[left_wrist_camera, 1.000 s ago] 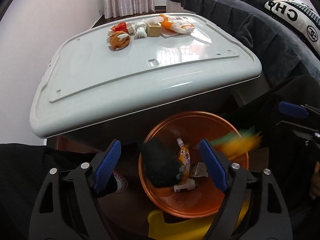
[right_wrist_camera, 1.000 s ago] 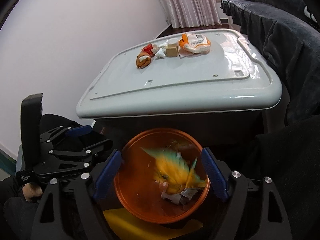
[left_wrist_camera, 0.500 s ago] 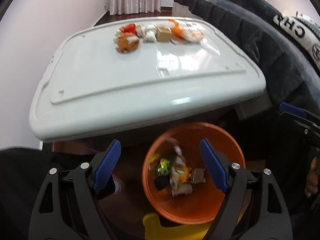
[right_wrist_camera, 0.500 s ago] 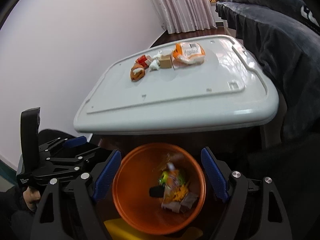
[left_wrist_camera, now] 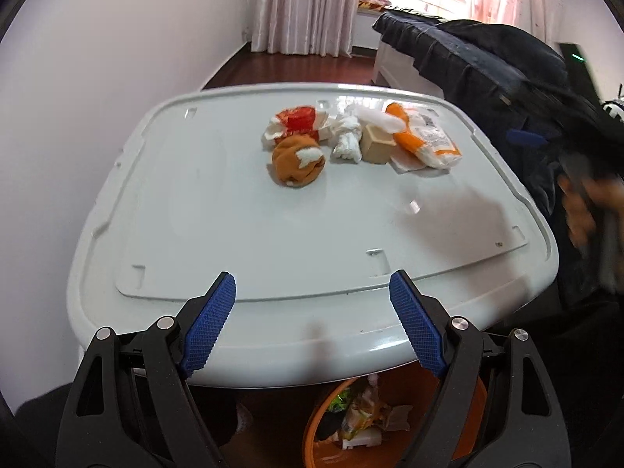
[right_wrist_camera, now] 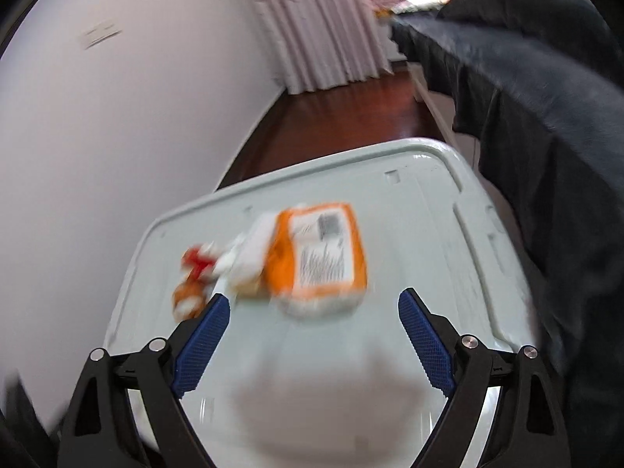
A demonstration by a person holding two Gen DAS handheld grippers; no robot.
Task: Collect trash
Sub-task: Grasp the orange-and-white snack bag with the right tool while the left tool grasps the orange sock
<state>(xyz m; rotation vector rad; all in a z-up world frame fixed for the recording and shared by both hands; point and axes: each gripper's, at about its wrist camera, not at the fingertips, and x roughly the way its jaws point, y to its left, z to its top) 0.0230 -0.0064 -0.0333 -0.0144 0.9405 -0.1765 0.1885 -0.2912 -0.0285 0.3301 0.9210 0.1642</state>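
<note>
Currently both grippers sit over a white counter (left_wrist_camera: 241,210) with their jaws spread wide and nothing between them. The left gripper (left_wrist_camera: 312,323) is level above the near edge, pointing toward the far side. The right gripper (right_wrist_camera: 312,337) is further in over the surface, and its view is blurred.

Trash lies in a tight row at the far side of the counter: a red and white wrapper (left_wrist_camera: 296,121), a round orange wrapper (left_wrist_camera: 297,160) just in front of it, a crumpled white tissue (left_wrist_camera: 347,142), a small tan box (left_wrist_camera: 376,148), and an orange and white packet (left_wrist_camera: 425,140) at the right end. In the right wrist view the orange and white packet (right_wrist_camera: 318,251) sits just beyond the open jaws.

Only the left wrist view shows below the counter's near edge: an orange bin (left_wrist_camera: 312,435) holding wrappers and scraps of paper. That view also shows the person's right hand (left_wrist_camera: 585,210), blurred, at the counter's right side. Dark bedding (right_wrist_camera: 546,117) lies beyond.
</note>
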